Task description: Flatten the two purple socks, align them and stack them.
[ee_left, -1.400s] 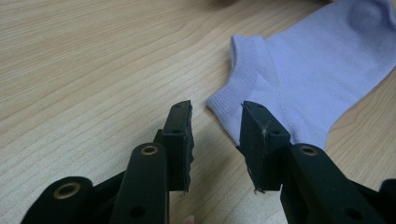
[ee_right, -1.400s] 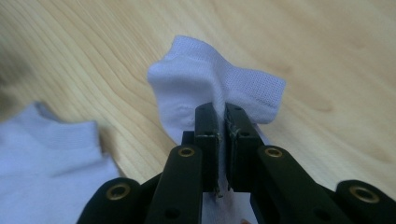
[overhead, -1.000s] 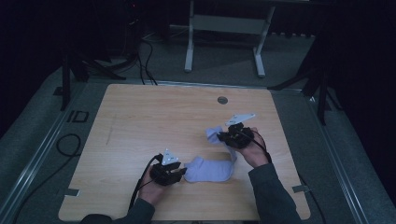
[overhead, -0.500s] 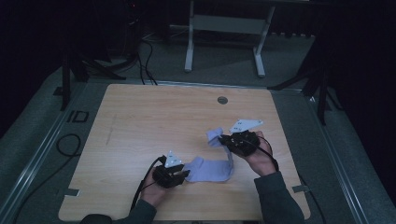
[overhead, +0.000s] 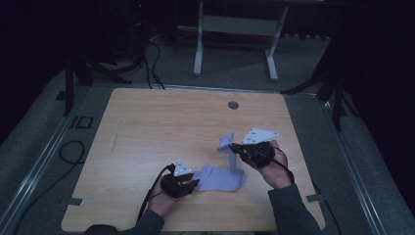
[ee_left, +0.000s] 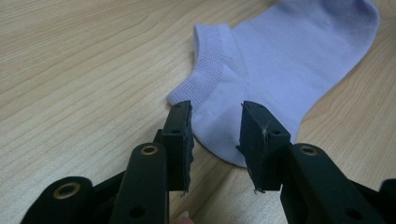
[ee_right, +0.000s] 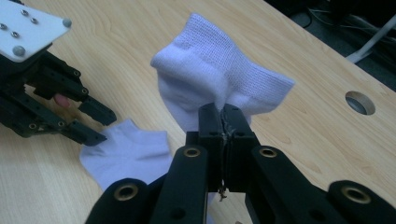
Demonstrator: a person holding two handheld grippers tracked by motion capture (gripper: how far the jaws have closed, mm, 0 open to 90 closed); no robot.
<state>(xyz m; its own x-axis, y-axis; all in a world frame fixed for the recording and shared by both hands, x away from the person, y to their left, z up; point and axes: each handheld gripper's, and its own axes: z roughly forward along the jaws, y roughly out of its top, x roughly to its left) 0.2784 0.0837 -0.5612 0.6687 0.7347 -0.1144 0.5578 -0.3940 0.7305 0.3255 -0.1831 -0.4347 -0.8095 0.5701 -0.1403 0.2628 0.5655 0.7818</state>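
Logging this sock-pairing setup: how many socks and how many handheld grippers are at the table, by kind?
Socks: 2, the flat sock and the lifted sock
Grippers: 2, the left gripper and the right gripper
Total: 4

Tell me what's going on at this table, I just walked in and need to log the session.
A person works on a pale lilac sock on the wooden table with a handheld gripper in each hand. The right gripper is shut on one end of the sock and holds it lifted above the tabletop, while the rest lies flat. The left gripper sits low at the other end, jaws apart on either side of the heel edge, not pinching it yet.
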